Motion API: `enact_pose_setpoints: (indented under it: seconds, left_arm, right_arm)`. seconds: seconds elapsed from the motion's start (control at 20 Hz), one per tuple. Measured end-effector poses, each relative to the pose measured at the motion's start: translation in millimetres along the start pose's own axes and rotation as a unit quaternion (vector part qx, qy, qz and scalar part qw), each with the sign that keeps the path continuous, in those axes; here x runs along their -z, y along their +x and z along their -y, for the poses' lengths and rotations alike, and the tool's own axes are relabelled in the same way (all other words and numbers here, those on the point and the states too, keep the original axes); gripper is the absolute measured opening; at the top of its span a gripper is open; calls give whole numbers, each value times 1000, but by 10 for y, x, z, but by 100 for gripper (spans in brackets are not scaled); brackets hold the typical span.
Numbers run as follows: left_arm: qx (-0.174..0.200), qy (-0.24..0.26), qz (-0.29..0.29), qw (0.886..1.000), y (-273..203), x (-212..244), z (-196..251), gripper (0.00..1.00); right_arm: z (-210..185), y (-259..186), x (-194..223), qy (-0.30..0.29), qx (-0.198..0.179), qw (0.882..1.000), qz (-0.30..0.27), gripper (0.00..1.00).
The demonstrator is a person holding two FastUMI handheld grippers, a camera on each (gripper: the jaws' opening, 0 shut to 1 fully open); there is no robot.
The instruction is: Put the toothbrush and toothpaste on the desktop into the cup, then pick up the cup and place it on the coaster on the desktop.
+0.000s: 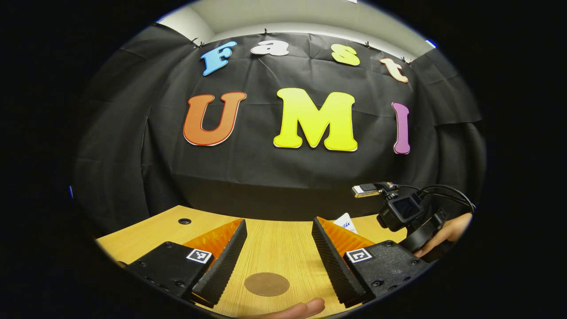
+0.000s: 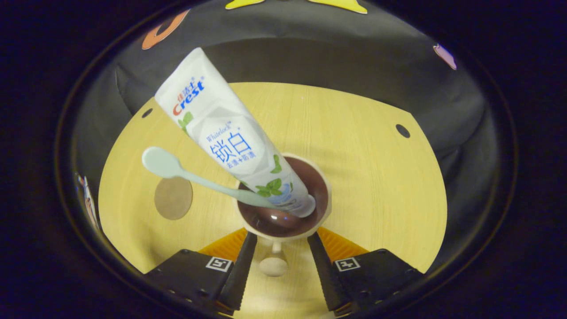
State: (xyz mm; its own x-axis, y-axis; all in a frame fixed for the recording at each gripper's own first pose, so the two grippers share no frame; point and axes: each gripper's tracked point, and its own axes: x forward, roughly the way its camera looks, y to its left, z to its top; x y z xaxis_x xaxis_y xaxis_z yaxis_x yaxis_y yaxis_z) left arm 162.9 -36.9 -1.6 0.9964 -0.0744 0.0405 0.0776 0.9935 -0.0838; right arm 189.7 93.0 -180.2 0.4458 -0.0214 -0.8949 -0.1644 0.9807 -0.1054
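Wooden desktop [image 2: 376, 177] under everything, pale and bare apart from two dark cable holes and the task's things. Near its middle, in the right gripper view, the cup [image 2: 283, 208]: cream outside, dark brown and glossy inside, standing upright with its knobbed handle pointing back toward the camera.

Inside the cup, both items already in:
- toothpaste [image 2: 221, 137], a white tube, cap end down at the cup's bottom, crimped end leaning up and away over the far-left rim;
- toothbrush [image 2: 195, 177], pale green, one end down in the cup, rounded end sticking out over the left rim, lying under the tube.

First half of the task judged done.

Coaster [image 2: 173, 198], a flat brown disc, well to the left of the cup and apart from it, nothing on it. Second half judged still to do: cup not yet on the coaster.

Right gripper [image 2: 277, 254] parted, its fingers either side of the cup's handle and near rim, not visibly pressing on either; grasp judged about to be made, not yet made.

Left gripper [image 1: 277, 259] spread wide and holding nothing, hanging above the coaster as seen in the left gripper view, away from the cup. A fingertip [image 1: 297, 309] of the holding hand at the bottom edge there.
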Motion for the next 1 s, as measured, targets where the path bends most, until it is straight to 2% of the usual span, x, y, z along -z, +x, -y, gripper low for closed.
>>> enact_pose_setpoints:
  seconds: [0.1, 0.15, 0.6, 1.0]
  left_arm:
    - [0, 1, 0, 1000, 13, -6, -16, 94]
    - [0, 1, -1, 1000, 11, -3, -15, 94]
    - [-4, 7, 1, 1000, 28, 2, -39, 94]
    - [-14, 14, 3, 1000, 20, -17, -111, 94]
  right_arm:
    - [-32, 9, 21, 9, -8, 1000, -12, 36]
    - [-44, 12, 1, 10, -13, 1000, -12, 27]
    - [15, -120, 9, 22, -25, 999, 4, 17]
    - [51, -196, -148, 7, -23, 997, 75, 14]
